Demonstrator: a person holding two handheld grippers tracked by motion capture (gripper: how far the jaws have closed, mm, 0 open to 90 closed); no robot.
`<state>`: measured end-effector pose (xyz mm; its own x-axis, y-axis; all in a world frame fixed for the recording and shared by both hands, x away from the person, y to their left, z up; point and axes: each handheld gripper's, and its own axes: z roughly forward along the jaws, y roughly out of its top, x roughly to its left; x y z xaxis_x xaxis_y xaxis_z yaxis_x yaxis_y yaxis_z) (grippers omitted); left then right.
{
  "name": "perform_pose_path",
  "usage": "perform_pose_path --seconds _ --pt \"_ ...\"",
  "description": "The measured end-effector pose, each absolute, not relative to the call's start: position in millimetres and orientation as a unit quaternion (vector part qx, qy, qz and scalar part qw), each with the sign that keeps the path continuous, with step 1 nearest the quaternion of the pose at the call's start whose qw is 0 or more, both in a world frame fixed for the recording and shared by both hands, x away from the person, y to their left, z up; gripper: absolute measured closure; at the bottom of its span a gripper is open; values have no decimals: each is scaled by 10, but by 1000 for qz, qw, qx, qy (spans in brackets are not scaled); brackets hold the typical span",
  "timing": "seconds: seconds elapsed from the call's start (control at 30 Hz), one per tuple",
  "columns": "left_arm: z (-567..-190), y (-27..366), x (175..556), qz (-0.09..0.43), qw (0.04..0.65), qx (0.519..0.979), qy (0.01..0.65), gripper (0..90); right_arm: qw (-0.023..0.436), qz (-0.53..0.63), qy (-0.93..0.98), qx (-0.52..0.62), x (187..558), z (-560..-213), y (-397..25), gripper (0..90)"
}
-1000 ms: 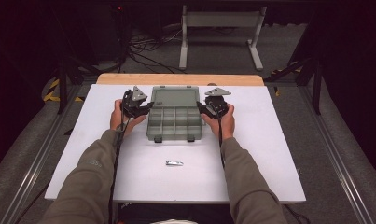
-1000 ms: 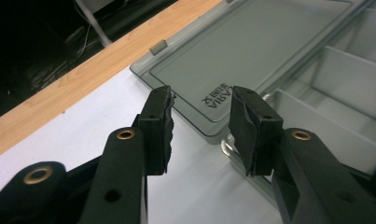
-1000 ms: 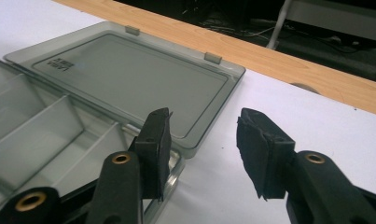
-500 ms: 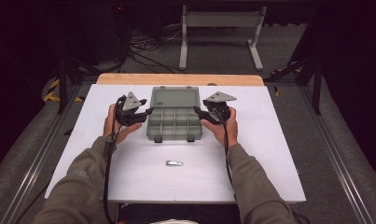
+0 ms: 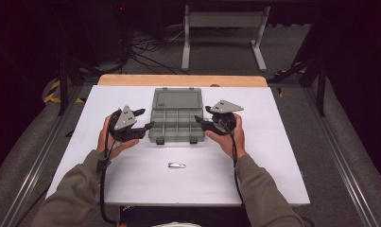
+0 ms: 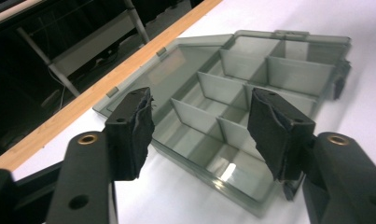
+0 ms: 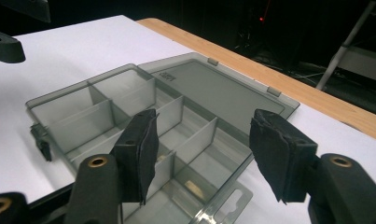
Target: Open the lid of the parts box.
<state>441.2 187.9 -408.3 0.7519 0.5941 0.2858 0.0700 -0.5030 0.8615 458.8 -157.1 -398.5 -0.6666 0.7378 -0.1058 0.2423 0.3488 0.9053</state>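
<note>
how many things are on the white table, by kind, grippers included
compartment box, lid open: 1, grey translucent
small silvery piece: 1, near the front of the table, in front of the box
handheld grippers: 2, left gripper and right gripper, both with jaws open, one at each side of the box
total: 4

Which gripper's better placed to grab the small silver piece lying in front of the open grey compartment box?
Roughly even. Left gripper and right gripper are open beside the box; the silver piece lies midway nearer the person.
</note>
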Motion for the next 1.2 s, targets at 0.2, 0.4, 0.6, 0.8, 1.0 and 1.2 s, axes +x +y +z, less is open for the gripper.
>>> perform_pose_path --seconds 0.2,0.4,0.6,0.8,1.0,1.2 --pt "-4137 1938 4246 284 463 815 201 242 262 479 782 302 4463 -4009 -1591 338" --pt "-4177 1959 4120 282 464 816 198 172 262 473 790 290 4359 -4059 -1556 279" --pt "-4200 2014 4013 265 475 819 184 122 256 473 799 268 4264 -4081 -1513 236" --pt "-4285 2044 3903 242 480 826 169 83 254 465 814 239 4163 -4103 -1441 263" --pt "-4335 2111 3760 226 488 826 165 67 242 466 821 224 4067 -4132 -1389 274" --pt "-4374 2219 3644 215 494 825 171 53 219 462 833 213 3984 -4185 -1340 293"
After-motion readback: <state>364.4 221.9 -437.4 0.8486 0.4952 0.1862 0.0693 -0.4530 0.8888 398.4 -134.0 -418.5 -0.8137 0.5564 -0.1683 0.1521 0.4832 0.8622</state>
